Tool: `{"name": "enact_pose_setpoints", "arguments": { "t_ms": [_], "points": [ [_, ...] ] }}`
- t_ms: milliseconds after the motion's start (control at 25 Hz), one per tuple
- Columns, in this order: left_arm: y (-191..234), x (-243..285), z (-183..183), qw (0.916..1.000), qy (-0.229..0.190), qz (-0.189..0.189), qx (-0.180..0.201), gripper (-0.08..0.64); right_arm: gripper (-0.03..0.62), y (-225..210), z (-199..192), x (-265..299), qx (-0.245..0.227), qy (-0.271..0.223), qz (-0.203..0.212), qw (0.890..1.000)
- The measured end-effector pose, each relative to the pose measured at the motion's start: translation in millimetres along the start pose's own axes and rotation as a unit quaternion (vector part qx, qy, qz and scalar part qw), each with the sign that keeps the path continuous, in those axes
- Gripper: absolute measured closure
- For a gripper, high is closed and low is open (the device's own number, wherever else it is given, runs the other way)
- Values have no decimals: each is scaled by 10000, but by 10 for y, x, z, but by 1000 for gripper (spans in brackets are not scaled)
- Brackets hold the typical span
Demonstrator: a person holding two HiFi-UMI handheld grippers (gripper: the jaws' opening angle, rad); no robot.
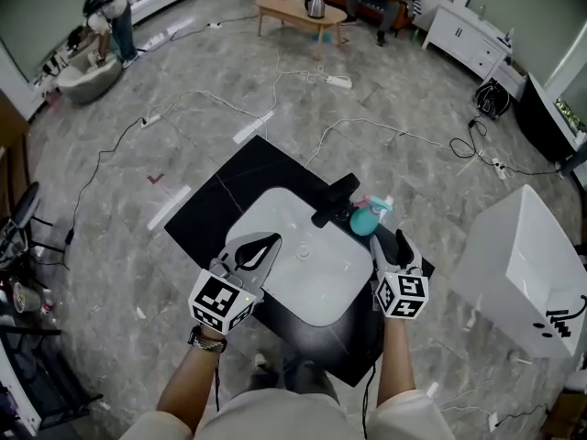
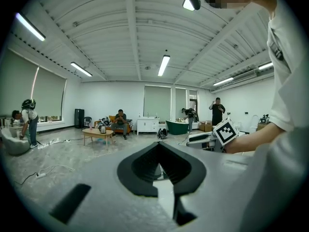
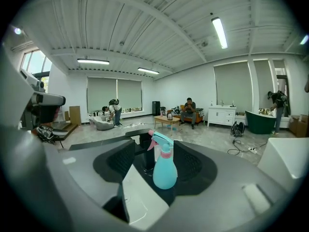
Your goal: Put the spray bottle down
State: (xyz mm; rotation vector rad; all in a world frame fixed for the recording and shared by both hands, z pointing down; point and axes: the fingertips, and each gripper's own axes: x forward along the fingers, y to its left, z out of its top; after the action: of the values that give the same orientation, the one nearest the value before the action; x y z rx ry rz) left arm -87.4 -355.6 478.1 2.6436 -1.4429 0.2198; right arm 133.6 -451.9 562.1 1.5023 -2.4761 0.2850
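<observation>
Teal spray bottle [image 3: 164, 170] stands upright beside the black faucet [image 1: 335, 200], between the spread, released jaws of my right tool [image 3: 157, 153], untouched. My left tool [image 2: 158, 146] is clenched, empty.

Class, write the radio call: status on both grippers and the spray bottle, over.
Left gripper shut, empty. Right gripper open, clear of the spray bottle. Bottle upright beside the faucet. Nothing in the way.
</observation>
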Motion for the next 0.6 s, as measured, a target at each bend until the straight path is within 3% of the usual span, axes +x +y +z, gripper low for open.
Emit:
{"name": "enact_pose_setpoints", "arguments": {
  "t_ms": [600],
  "points": [
    [-430,-717,381,9988,-305,-185,336,558,448,643,483,-1268,-69,-145,17,9999]
  ]
}}
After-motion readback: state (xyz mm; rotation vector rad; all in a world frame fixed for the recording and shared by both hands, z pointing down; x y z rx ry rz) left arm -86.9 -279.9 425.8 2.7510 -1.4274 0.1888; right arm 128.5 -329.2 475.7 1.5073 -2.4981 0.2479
